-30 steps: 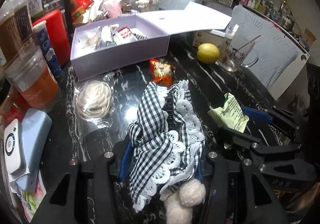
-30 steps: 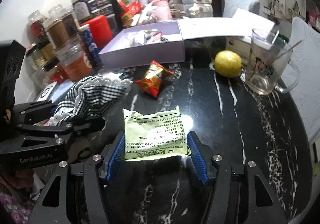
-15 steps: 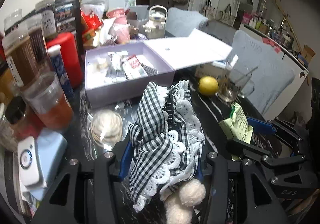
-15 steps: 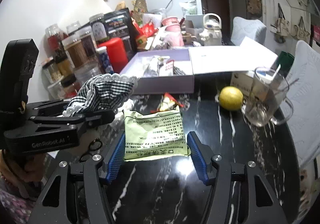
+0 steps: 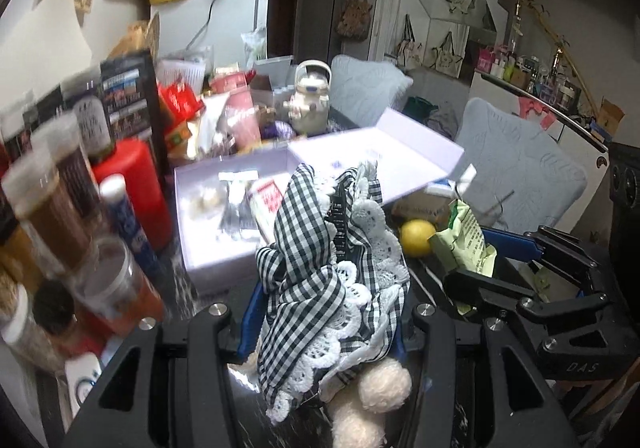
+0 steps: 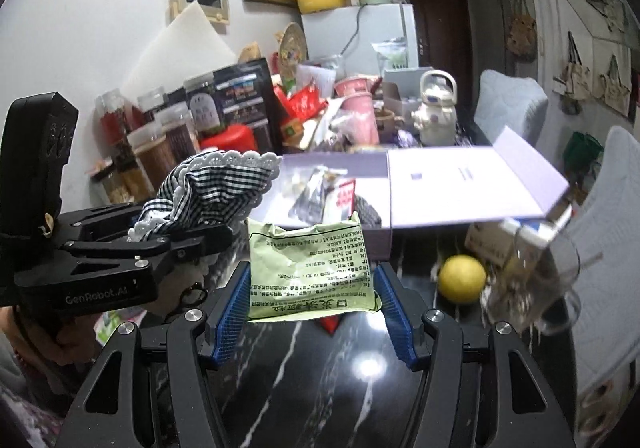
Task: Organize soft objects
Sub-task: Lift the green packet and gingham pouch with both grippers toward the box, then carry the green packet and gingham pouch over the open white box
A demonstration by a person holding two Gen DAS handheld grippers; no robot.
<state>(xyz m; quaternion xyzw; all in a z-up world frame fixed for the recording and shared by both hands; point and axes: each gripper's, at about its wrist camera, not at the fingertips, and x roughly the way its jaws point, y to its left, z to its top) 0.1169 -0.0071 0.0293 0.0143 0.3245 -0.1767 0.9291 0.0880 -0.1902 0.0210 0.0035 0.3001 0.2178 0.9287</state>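
Right wrist: "GenRobot.AI" on left tongs [image 6: 200,236] gripping checked cloth [image 6: 212,192].

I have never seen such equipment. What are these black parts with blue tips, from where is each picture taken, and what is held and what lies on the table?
There is no robot here. A person carries two hand-held grippers, each with a camera looking forward along its two fingers, so each picture comes from one gripper.

In the left camera's view, the left gripper is closed on a checked cloth with white lace. In the right camera's view, the right gripper is closed on a pale green packet.

On the black marble table are an open lilac box holding small packets, a lemon, a glass mug, and many jars and containers at the left.
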